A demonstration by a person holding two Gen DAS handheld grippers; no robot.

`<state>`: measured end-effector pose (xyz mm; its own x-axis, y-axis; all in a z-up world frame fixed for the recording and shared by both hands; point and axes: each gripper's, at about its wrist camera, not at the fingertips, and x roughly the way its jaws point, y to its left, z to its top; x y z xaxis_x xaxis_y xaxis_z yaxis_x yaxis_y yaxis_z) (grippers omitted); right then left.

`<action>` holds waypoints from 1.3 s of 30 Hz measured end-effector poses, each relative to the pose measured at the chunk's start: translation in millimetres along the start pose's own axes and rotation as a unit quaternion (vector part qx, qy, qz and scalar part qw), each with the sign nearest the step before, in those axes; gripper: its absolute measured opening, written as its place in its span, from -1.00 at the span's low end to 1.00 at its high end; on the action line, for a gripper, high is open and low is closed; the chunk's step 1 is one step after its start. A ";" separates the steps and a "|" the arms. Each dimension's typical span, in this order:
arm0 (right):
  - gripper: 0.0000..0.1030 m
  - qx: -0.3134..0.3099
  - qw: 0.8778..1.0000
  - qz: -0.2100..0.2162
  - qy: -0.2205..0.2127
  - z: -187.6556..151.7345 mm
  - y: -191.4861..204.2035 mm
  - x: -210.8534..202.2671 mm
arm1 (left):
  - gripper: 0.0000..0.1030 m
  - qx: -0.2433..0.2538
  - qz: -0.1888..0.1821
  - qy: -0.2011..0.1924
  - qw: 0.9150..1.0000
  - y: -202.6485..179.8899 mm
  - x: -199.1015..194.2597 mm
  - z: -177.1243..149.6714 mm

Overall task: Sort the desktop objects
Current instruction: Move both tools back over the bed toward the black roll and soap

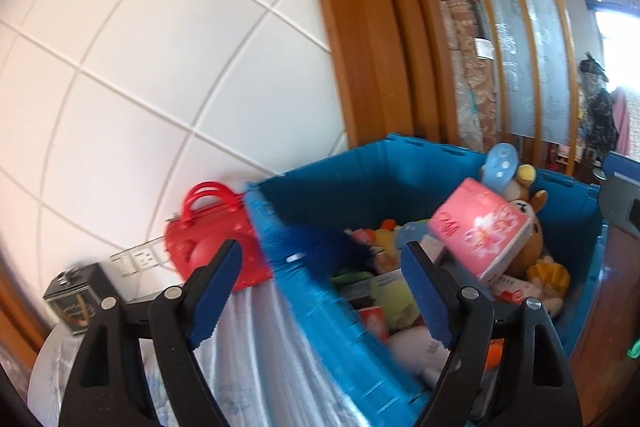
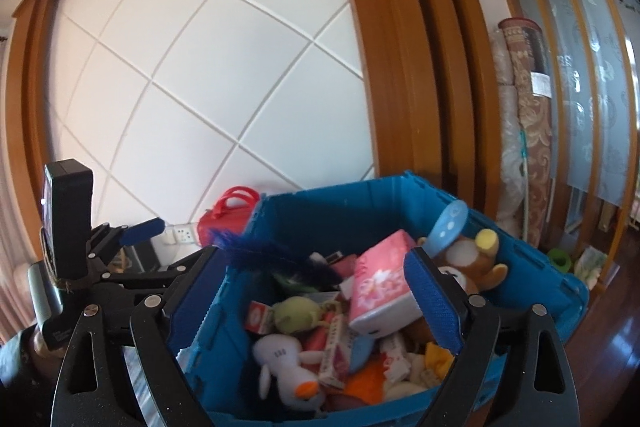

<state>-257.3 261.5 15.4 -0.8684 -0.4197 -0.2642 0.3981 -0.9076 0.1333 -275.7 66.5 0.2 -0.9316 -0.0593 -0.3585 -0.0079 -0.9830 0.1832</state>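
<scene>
Left wrist view: left gripper (image 1: 324,291) spread wide, clamping nothing, astride the near left wall of blue crate (image 1: 320,307). Pink tissue pack (image 1: 480,231) atop the pile inside; red toy handbag (image 1: 212,235) just left of crate.

Right wrist view: right gripper (image 2: 316,303) likewise apart and empty over blue crate (image 2: 340,207); pink tissue pack (image 2: 380,287) among plush toys.

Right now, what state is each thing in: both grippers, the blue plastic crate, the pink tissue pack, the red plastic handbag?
left gripper: open, nothing between the pads.
right gripper: open, empty, over the crate.
blue plastic crate: open-topped, heaped with toys and packets.
pink tissue pack: tilted on top of the heap, not gripped.
red plastic handbag: upright outside the crate, against its wall, handles up.
</scene>
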 end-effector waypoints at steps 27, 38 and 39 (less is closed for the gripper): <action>0.92 -0.063 0.976 0.168 0.126 -82.9 323.3 124.4 | 0.58 -0.031 0.050 0.128 0.990 335.9 -98.6 -267.3; 0.92 -0.065 0.963 0.179 0.190 -131.8 428.6 193.8 | 0.58 0.055 -0.036 0.243 0.968 449.1 -69.0 -385.5; 0.92 -0.069 0.961 0.183 0.195 -133.6 436.3 201.6 | 0.58 0.053 -0.044 0.253 0.965 452.1 -62.7 -390.4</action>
<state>-219.1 -220.5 -107.3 -0.4975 -0.6583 -0.5649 0.7140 -0.6806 0.1643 -79.0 -442.0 -251.9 -0.6287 -0.0793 -0.7736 -0.1411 -0.9667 0.2137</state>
